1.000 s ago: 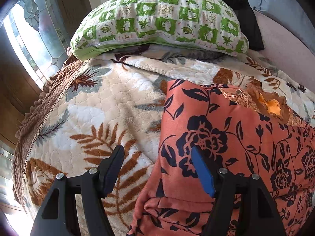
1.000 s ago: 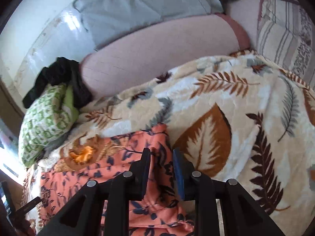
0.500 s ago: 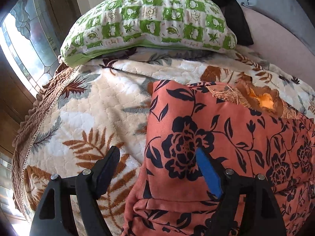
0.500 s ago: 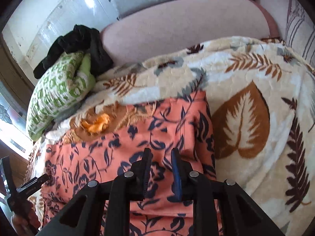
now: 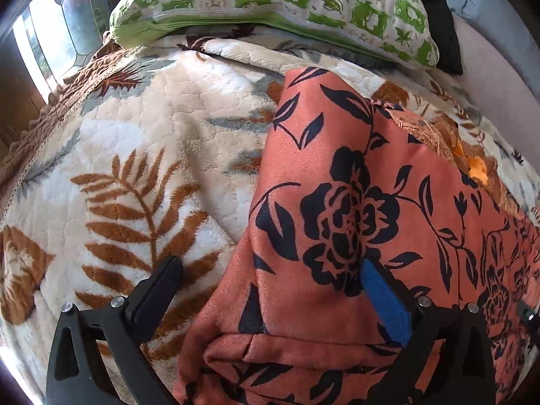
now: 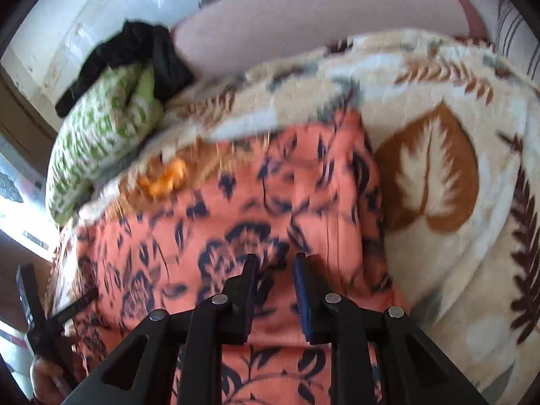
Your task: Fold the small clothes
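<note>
An orange-pink garment with a dark floral print (image 5: 354,209) lies spread on a leaf-patterned blanket (image 5: 141,168). It also shows in the right wrist view (image 6: 236,222), blurred by motion. My left gripper (image 5: 270,280) is wide open, low over the garment's left edge; one finger is over the blanket, the blue-padded finger (image 5: 384,300) over the cloth. It holds nothing. My right gripper (image 6: 275,270) is open by a narrow gap above the garment's near middle, nothing between the jaws. The left gripper also appears at the far left of the right wrist view (image 6: 44,310).
A green-and-white pillow (image 5: 270,3) lies at the head of the blanket, with black clothing (image 6: 135,54) beside it. A pink bolster (image 6: 320,23) runs along the back. A window (image 5: 50,33) is at the left; the blanket's brown edge (image 5: 50,101) drops off there.
Both grippers have moved forward over the garment, so it fills more of each view. The right gripper's jaws have opened slightly wider. The left stays wide open.
</note>
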A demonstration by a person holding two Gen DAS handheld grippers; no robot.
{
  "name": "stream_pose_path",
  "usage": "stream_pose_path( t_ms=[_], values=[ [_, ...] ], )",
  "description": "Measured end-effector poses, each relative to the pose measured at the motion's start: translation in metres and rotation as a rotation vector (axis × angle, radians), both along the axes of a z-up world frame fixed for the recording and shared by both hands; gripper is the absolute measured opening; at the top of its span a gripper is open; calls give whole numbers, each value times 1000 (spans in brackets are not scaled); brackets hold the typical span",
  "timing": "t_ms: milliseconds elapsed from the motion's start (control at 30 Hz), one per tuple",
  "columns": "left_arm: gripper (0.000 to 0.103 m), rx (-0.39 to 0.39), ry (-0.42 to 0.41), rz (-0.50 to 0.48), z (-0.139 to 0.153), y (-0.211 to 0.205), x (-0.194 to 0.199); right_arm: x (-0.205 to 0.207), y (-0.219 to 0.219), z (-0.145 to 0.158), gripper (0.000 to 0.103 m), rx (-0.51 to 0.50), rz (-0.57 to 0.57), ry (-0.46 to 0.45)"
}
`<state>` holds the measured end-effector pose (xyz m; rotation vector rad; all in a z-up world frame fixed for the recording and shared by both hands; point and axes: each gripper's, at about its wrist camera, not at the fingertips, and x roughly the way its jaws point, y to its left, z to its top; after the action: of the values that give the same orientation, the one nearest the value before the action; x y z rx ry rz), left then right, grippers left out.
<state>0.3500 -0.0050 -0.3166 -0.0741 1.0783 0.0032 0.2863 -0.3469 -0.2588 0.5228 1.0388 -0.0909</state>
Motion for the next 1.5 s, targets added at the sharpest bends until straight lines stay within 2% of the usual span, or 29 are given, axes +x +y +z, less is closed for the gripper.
stream_pose_path(
  t_ms=[67, 133, 200, 267, 333, 367, 433, 500, 600, 667, 700, 767, 800, 867, 933, 1000, 1067, 1100, 1167, 1233, 1300, 1367, 1500],
  values=[
    [103, 55, -16, -81, 4, -6, -10, -18, 5, 0, 24, -24, -18, -55],
    [103, 79, -1, -109, 18, -4, -22, -38, 7, 15, 25, -8, -25, -42],
    [103, 118, -112, -109, 41, -1, -47, -73, 11, 35, 25, 32, -3, -132],
    [103, 196, -223, -125, 61, 0, -82, -111, 19, 58, 27, -21, 21, -205],
    [103, 234, -289, -152, 71, 2, -126, -148, 26, 74, 60, -65, 44, -249],
    [103, 222, -312, -167, 74, 7, -149, -165, 30, 82, 79, -78, 48, -261],
    [103, 183, -321, -210, 84, 10, -190, -203, 33, 103, 79, -119, 42, -306],
    [103, 171, -341, -264, 104, 4, -228, -248, 20, 143, 77, -147, -17, -414],
    [103, 191, -486, -315, 151, 5, -282, -333, -12, 228, 78, -178, -191, -679],
    [103, 188, -553, -325, 176, 12, -306, -390, -31, 278, 78, -247, -321, -852],
    [103, 174, -564, -315, 184, 18, -312, -410, -33, 297, 78, -314, -359, -880],
    [103, 139, -525, -282, 187, 33, -315, -423, -32, 318, 79, -435, -363, -813],
    [103, 121, -482, -265, 182, 40, -312, -420, -32, 316, 79, -446, -330, -747],
    [103, 113, -365, -203, 163, 58, -307, -402, -34, 287, 79, -367, -234, -600],
    [103, 82, -269, -150, 139, 80, -305, -381, -38, 230, 77, -243, -167, -426],
    [103, 70, -181, -111, 119, 100, -302, -363, -42, 160, 74, -79, -133, -276],
    [103, 71, -122, -91, 101, 115, -304, -355, -38, 99, 67, 40, -125, -184],
    [103, 73, -102, -80, 95, 122, -305, -353, -35, 77, 67, 66, -121, -153],
    [103, 62, -82, -77, 86, 134, -307, -351, -29, 47, 67, 58, -110, -130],
    [101, 36, -68, -63, 78, 144, -305, -349, -29, 32, 67, 65, -110, -137],
    [87, -13, -67, -61, 71, 150, -300, -345, -35, 25, 66, 76, -124, -157],
    [59, -48, -38, -65, 62, 151, -293, -343, -42, 21, 66, 81, -129, -177],
    [59, -93, -40, -105, 49, 137, -284, -332, -44, 5, 64, 133, -117, -175]
  ],
)
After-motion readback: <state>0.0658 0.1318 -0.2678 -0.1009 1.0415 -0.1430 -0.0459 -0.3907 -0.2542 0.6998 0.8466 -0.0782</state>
